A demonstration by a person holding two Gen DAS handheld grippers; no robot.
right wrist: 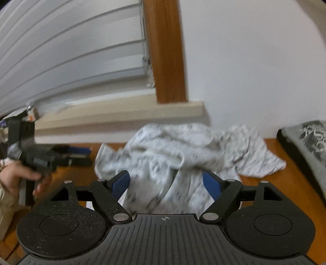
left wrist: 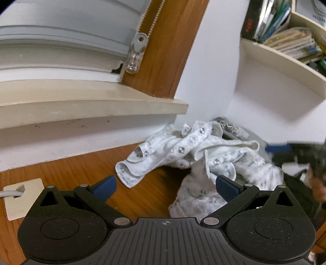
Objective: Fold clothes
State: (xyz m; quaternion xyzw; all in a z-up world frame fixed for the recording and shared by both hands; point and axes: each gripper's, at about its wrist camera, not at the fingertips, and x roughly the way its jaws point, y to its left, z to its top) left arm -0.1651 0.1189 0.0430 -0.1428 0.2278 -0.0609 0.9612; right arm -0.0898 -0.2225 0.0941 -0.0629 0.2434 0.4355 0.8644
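- Lying crumpled on the wooden tabletop [left wrist: 85, 169], the white patterned garment [left wrist: 195, 155] sits in the corner where the wall below the window sill [left wrist: 91, 106] meets the side wall
- One sleeve [left wrist: 132, 169] of it stretches out toward the left across the bare wood, cuff open
- A grey printed cloth [right wrist: 305, 146] lies just beside the garment on the right, flat on the tabletop; in the left view only a bit of it peeks out behind the white heap
- The left gripper [left wrist: 166, 186] hovers before the garment with its blue fingers [left wrist: 106, 186] spread wide, nothing between them; the right finger overlaps the garment's near edge in the view, though I cannot tell whether it touches
- The right gripper [right wrist: 166, 183] has its fingers [right wrist: 120, 184] released as well, wide apart, with the garment's near fold showing between them; the view is blurred, so contact is unclear
- In the right view the left gripper shows at the left edge, held by a hand [right wrist: 18, 175], its blue tips pointing at the garment from the side and apart from it
- A white cable outlet [left wrist: 22, 197] is set in the tabletop at the left, well apart from the garment
- A shelf [left wrist: 281, 59] with books hangs on the side wall above the heap
- A blind [left wrist: 61, 34] covers the window, its bead chain [left wrist: 150, 18] hanging beside the wooden frame
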